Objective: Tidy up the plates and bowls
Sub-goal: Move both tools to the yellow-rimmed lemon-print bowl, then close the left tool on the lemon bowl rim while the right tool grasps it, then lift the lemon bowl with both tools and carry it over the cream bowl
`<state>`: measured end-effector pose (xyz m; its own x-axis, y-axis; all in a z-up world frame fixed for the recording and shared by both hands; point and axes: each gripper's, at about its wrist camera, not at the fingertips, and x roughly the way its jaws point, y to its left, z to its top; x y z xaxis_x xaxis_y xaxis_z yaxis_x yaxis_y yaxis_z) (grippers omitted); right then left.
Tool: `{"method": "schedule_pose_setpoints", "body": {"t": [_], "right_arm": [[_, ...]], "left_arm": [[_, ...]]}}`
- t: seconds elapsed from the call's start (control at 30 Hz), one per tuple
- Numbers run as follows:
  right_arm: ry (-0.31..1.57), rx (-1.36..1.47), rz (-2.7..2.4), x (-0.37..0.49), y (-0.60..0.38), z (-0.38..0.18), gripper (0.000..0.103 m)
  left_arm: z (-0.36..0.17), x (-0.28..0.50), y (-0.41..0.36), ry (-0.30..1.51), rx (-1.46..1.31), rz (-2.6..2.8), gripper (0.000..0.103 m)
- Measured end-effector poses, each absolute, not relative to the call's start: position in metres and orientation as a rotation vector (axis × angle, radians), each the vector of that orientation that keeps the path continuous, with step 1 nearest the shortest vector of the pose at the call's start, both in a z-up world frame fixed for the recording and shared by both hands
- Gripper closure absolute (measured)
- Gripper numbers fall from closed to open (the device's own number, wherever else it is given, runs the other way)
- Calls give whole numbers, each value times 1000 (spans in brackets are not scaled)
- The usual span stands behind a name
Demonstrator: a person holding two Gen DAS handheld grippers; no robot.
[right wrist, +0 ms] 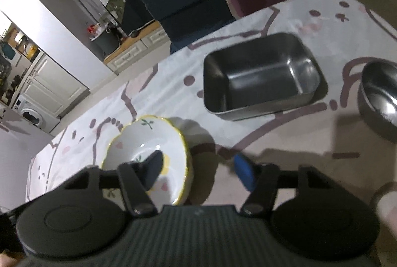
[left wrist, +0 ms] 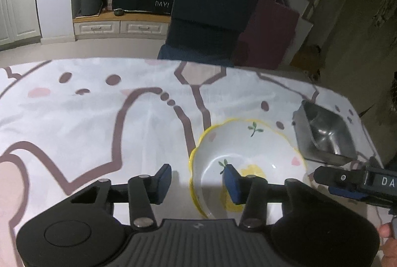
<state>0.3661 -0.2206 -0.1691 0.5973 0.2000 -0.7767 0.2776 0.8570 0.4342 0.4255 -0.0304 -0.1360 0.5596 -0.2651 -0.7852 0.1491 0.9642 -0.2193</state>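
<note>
Hidden or cut off, for your check:
- Bowl [left wrist: 248, 162]: your left gripper's body covers its near rim.
- Round steel bowl [right wrist: 379, 103]: cut by the right edge in your right wrist view.
- Tray [left wrist: 325, 133]: blurred.
- Right gripper [left wrist: 347, 182]: only a part shows at the right edge; jaws unseen there.
- Far shelf items: too small to tell.

Black ribbed tool [left wrist: 199, 182], blue pads [left wrist: 232, 182], silver screws

steel tray [right wrist: 260, 75] and steel bowl [right wrist: 379, 98] crowd right.
</note>
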Motion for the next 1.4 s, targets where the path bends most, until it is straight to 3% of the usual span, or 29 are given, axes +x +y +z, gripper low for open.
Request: {"method": "schedule_pose_setpoints", "body": {"t": [0.17,0.3,0.43,0.5,0.67,0.8,1.17,1.4], "right_arm": [[968,479,-57,375,-208,-182,44],[977,453,-44,381,-199,-193,61],[982,418,-58,385,-193,-199,65],[988,418,-53,388,-191,-200,71],[1014,416,-30,390,-186,-206,73],[1021,489,11,390,-191,-208,89],[1017,376,21,384,-183,-200,91],[951,390,20,368,-197,-170,93]], "left_arm": [[-150,433,-35,969,-125,-227,79],[-154,437,-32,978,-127,-226,87],[-155,439,-32,979,-125,-256,93],[-156,441,-33,976,-124,-262,92],[-158,442,-28,969,-142,-292,93],[-157,440,-28,964,-137,-296,94],[-140,431,-36,942,-131,-292,96],[-99,411,-47,891,-133,-311,96]]}}
